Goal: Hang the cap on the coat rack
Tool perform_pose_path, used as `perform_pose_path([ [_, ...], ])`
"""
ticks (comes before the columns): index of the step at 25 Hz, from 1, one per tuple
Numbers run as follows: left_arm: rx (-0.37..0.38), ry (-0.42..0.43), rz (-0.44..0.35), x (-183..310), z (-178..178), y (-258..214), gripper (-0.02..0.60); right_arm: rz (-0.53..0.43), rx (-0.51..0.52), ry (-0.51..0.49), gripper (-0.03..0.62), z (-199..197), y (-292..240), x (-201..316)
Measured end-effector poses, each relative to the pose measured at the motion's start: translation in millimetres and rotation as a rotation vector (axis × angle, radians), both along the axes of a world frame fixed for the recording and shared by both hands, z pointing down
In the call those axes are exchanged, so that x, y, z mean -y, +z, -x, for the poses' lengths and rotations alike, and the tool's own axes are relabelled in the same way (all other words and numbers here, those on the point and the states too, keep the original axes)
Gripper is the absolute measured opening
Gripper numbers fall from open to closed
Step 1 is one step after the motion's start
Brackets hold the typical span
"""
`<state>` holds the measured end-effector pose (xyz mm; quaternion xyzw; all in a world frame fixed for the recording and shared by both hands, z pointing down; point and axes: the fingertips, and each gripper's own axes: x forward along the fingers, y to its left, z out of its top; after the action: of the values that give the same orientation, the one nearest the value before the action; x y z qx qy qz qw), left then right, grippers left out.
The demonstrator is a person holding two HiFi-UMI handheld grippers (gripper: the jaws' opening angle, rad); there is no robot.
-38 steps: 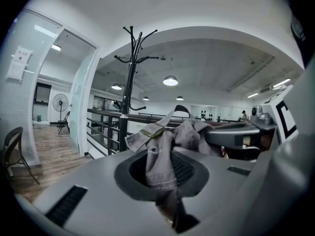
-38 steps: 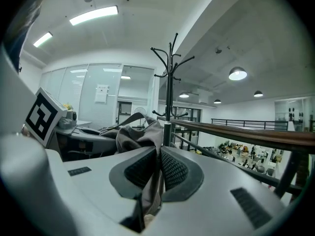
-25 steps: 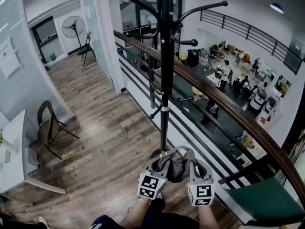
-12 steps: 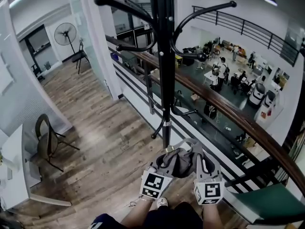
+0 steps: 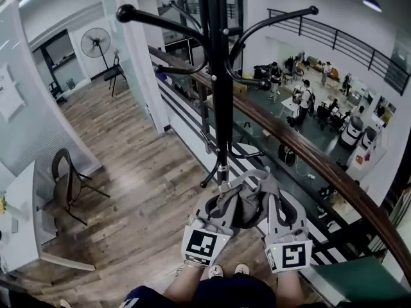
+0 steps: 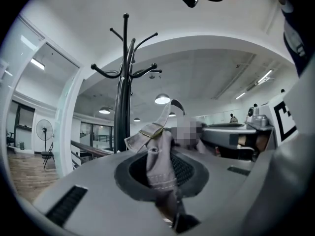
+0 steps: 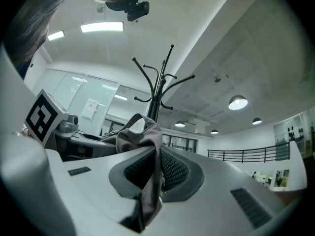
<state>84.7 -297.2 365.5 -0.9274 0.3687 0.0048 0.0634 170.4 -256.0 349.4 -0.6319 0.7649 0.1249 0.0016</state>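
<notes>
Your left hand-held gripper and right hand-held gripper each clamp the edge of the grey cap — held at 6 o'clock, near the coat rack pole. The thin pinches may slip on lifting, or the cap may miss a hook. Wooden floor; balcony railing at 3 o'clock.

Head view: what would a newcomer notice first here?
The tall black coat rack rises dead centre, its curved hooks spreading near the top. Just below it, at bottom centre, a grey cap is pinched between the left gripper and the right gripper, both shut on its fabric. To the right, past a wooden railing, a lower floor with people opens up.
</notes>
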Motion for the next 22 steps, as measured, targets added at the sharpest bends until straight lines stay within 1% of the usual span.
perform_pose_path([
  [5,-0.024,-0.013,-0.052,10,-7,-48,0.038,-0.096,0.015,-0.033,0.038,-7,-46,8],
  [9,-0.030,-0.029,-0.098,15,-7,-82,0.038,-0.178,0.007,-0.057,0.038,-9,-81,12],
  [13,-0.059,-0.038,-0.154,14,-10,-115,0.038,-0.233,-0.042,-0.079,0.038,-10,-105,12],
  [15,-0.072,-0.032,-0.180,14,-13,-130,0.038,-0.261,-0.049,-0.082,0.038,-12,-119,14],
  [18,-0.067,-0.036,-0.209,16,-15,-147,0.038,-0.285,-0.063,-0.101,0.038,-13,-135,20],
  [20,-0.061,-0.053,-0.216,21,-13,-156,0.038,-0.284,-0.081,-0.126,0.038,-12,-144,26],
  [22,-0.066,-0.067,-0.222,26,-11,-167,0.038,-0.280,-0.078,-0.147,0.040,-13,-153,34],
])
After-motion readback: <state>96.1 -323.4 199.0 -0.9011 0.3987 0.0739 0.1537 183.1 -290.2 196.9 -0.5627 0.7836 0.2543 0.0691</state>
